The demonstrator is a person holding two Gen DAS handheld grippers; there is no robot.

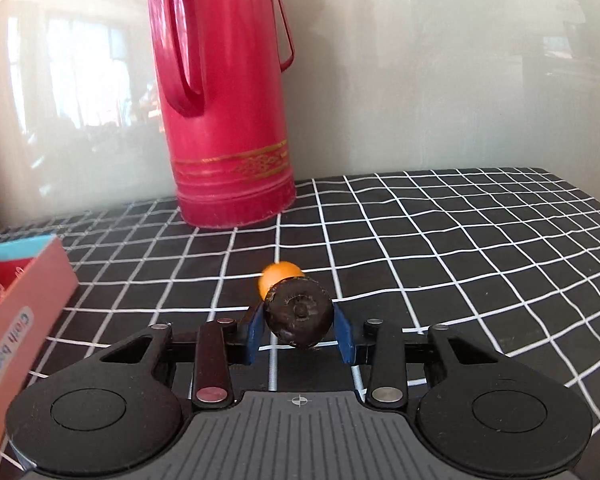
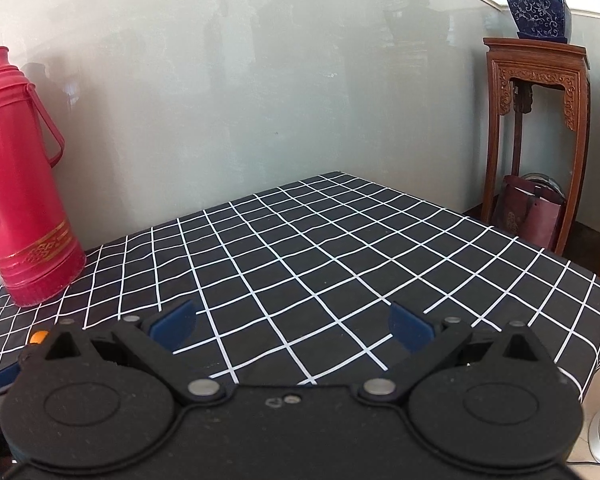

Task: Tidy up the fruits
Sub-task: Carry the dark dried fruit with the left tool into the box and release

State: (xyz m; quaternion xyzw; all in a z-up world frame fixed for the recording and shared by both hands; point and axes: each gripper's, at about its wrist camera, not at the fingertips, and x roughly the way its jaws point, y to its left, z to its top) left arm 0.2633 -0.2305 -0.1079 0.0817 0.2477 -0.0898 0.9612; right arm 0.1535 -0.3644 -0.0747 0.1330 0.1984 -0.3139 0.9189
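From the left wrist, the left claw (image 1: 299,330) is clamped on a dark round fruit (image 1: 299,317) held above the checkered counter (image 1: 440,240), with a small orange fruit (image 1: 278,276) sitting just beyond it toward the red thermos (image 1: 224,120) and a pink box (image 1: 24,320) close on the left – that's probably the drop spot, so it's a short swing left. From the right wrist, the right claw (image 2: 292,326) is spread wide and empty over bare counter, lots of room before the far edge – the orange fruit (image 2: 39,337) just peeks in at far left, so the left hand's way nearer.
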